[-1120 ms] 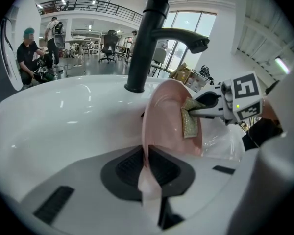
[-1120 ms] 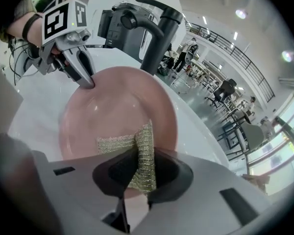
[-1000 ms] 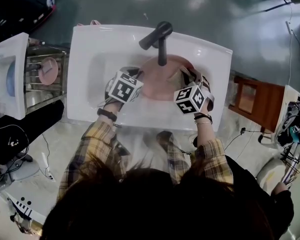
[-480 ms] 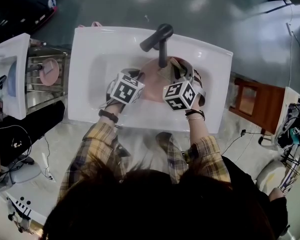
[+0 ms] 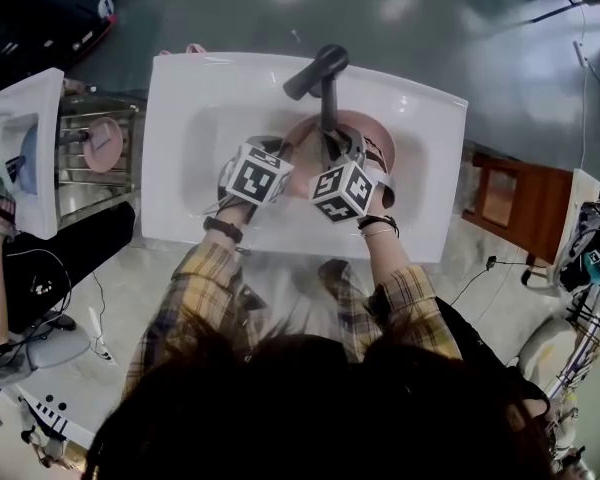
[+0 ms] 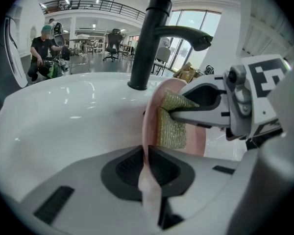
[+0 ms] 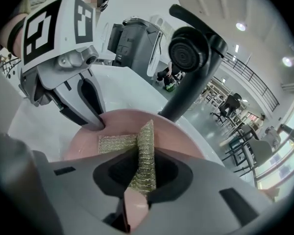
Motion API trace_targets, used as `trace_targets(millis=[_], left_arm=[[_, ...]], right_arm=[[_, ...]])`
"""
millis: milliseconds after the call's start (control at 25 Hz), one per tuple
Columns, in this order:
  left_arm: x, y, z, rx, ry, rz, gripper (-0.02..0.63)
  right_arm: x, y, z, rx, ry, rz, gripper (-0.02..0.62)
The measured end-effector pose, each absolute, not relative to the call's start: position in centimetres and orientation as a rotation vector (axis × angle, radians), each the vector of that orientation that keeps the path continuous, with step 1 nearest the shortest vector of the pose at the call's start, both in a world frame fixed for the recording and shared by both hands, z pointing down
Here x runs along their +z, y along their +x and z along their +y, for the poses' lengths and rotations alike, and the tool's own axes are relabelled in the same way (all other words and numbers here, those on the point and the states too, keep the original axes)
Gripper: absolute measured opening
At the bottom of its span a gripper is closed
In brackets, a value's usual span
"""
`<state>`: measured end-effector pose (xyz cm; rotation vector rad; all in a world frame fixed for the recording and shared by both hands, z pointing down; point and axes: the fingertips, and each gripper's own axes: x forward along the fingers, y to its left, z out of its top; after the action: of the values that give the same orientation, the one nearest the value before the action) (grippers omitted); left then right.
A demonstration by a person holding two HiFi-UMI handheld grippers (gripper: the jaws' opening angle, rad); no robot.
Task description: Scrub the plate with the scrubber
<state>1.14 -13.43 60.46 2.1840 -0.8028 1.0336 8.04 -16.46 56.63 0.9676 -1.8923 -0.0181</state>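
Note:
A pink plate [image 5: 355, 128] stands tilted in the white sink [image 5: 195, 133] under the tap. My left gripper [image 6: 148, 166] is shut on the plate's rim, and the plate [image 6: 148, 126] shows edge-on between its jaws. My right gripper [image 7: 138, 182] is shut on a gold mesh scrubber [image 7: 144, 151], whose folded flap lies flat against the plate's face [image 7: 174, 133]. In the head view the two marker cubes sit close together, left gripper [image 5: 277, 158] and right gripper [image 5: 346, 163]. The left gripper view shows the scrubber [image 6: 172, 124] pressed on the plate.
A black tap [image 5: 318, 76] arches over the plate, its spray head [image 7: 188, 49] just above my right gripper. A dish rack [image 5: 90, 153] holding a pink plate stands left of the sink. A wooden chair [image 5: 505, 193] is on the right.
My right gripper has slid left across the plate with the scrubber, ending close to the left gripper. The left gripper has kept its hold on the rim, hardly moving.

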Motion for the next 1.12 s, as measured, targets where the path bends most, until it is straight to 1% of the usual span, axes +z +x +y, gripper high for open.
trace_targets(millis=[360,680,800,920,1120], left_arm=[[60.8,1.2,-13.5,1.03,2.16,-0.803,0.031],[61.0,1.1,-13.7,1.032,2.164,-0.826,0.032],[60.9,1.0,-13.8,1.033,2.172,-0.838,0.034],[60.4,0.7,-13.8,1.015,2.169,-0.844,0.06],[59.1,0.1,-14.0,1.01,2.207,-0.875,0.066]], right_arm=[[59.3,6.4,-13.4,0.037,0.84,-1.895,0.078],[60.5,8.6,-11.3,0.123,0.82,-1.843,0.08],[60.1,9.5,-11.0,0.153,0.848,-1.84,0.08],[59.2,10.0,-10.9,0.19,0.894,-1.86,0.08],[56.8,10.9,-11.1,0.255,0.992,-1.911,0.08]])
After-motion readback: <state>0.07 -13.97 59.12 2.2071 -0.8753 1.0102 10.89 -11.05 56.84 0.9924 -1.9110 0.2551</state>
